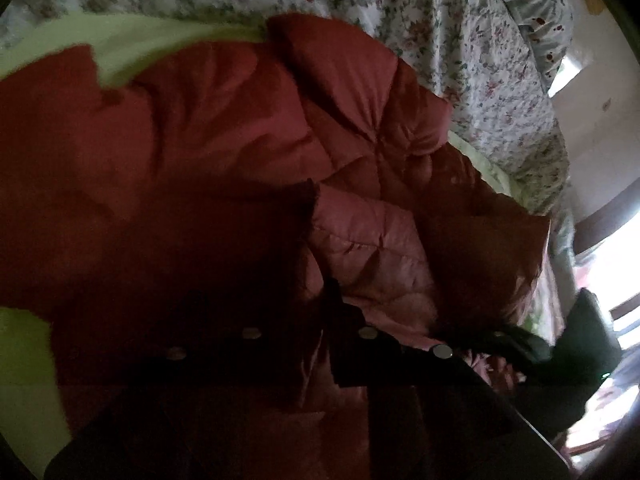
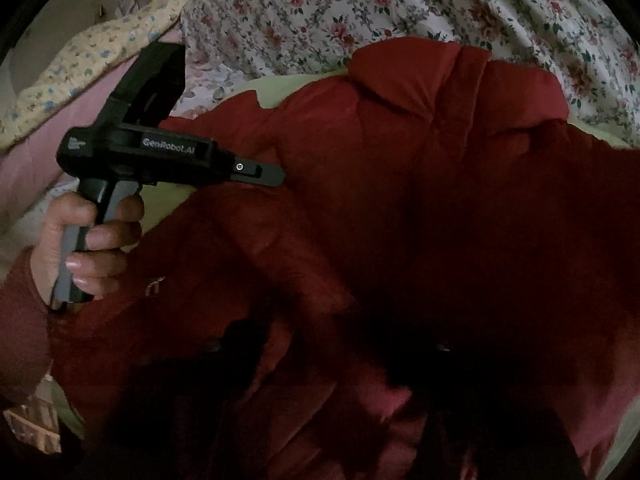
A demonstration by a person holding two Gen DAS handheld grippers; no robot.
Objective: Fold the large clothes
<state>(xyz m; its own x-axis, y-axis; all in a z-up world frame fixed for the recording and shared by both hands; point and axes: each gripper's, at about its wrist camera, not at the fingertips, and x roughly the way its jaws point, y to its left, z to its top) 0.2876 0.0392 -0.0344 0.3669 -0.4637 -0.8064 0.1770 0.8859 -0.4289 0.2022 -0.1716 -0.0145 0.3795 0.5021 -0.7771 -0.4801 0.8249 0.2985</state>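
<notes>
A large red quilted puffer jacket (image 1: pixel 224 128) lies bunched on a pale green sheet (image 1: pixel 152 40) and fills most of both views (image 2: pixel 420 168). In the left wrist view my left gripper (image 1: pixel 316 344) sits low and dark, with jacket fabric bunched between its fingers. In the right wrist view the left gripper (image 2: pixel 276 176) shows from the side, held by a hand, its tip against the jacket. My right gripper (image 2: pixel 340 360) is buried in dark folds of the jacket, and its jaws are hidden in shadow. It also shows as a dark shape at the right of the left wrist view (image 1: pixel 576 340).
A floral bedspread (image 1: pixel 440 20) lies behind the jacket, also in the right wrist view (image 2: pixel 360 8). A yellow floral pillow (image 2: pixel 88 60) and pink cloth (image 2: pixel 36 160) lie at far left. A bright window (image 1: pixel 616 264) is at the right.
</notes>
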